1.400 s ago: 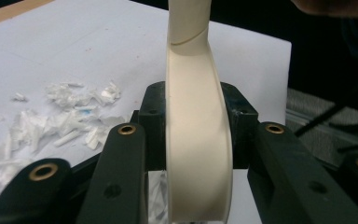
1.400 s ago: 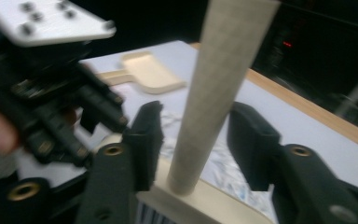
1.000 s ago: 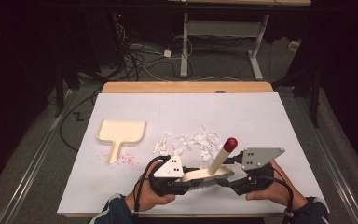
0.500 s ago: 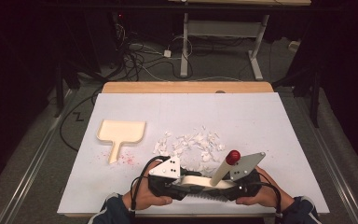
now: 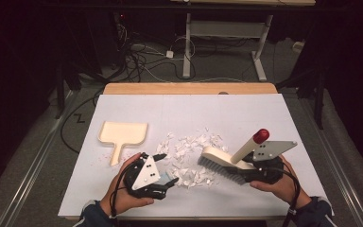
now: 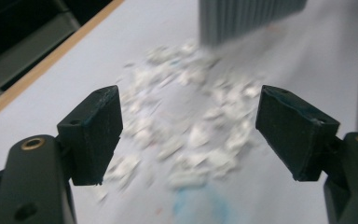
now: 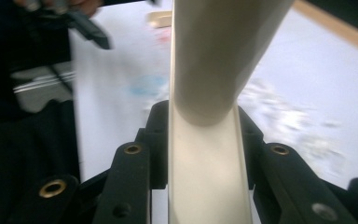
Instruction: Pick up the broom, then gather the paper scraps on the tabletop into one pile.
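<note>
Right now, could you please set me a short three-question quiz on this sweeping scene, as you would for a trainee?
1. True or false: the right gripper is clamped on the brush.
2. What lies on the table between the two grippers?
A. white paper scraps
B. a metal spoon
C. coloured blocks
3. On which side of the left gripper does the dustpan lie in the high view?

Key:
1. True; its jaws grip the brush.
2. A, the paper scraps.
3. To its upper left, lying flat and untouched; the left gripper's jaws, just opened, hold nothing.
</note>
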`<state>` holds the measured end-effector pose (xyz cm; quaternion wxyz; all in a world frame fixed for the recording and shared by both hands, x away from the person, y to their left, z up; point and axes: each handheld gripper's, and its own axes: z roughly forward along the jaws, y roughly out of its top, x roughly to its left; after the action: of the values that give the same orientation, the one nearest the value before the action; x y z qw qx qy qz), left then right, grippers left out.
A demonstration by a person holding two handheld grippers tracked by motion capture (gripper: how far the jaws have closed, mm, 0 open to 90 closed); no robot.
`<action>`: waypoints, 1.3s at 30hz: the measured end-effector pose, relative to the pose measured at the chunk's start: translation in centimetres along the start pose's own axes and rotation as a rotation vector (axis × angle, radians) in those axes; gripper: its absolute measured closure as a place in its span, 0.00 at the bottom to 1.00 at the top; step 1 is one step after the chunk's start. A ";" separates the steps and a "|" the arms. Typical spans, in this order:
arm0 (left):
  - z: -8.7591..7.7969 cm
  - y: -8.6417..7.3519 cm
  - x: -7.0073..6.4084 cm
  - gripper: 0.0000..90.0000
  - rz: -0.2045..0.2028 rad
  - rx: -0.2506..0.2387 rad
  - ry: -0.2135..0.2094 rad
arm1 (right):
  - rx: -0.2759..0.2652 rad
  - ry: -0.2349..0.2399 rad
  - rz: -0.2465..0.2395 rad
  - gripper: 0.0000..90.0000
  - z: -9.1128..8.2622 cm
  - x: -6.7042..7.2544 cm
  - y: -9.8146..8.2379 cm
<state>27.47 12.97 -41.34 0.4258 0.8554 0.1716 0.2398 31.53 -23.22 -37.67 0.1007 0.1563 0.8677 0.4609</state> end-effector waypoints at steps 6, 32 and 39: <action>-1.3 -4.1 1.4 0.20 -0.072 0.056 0.122 | 0.002 -0.151 0.069 0.75 -1.3 -1.5 -0.2; -3.0 -8.8 0.4 0.18 -0.156 0.158 0.214 | 0.104 -0.489 0.162 0.75 -1.3 -7.2 -2.7; -2.7 -8.8 0.3 0.18 -0.148 0.163 0.203 | 0.112 -0.518 0.169 0.75 -0.5 -8.5 -2.7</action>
<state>25.46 19.97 -46.95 0.3519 0.8434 0.2954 0.2784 38.79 -28.12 -39.42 0.2715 0.3461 0.8212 0.3636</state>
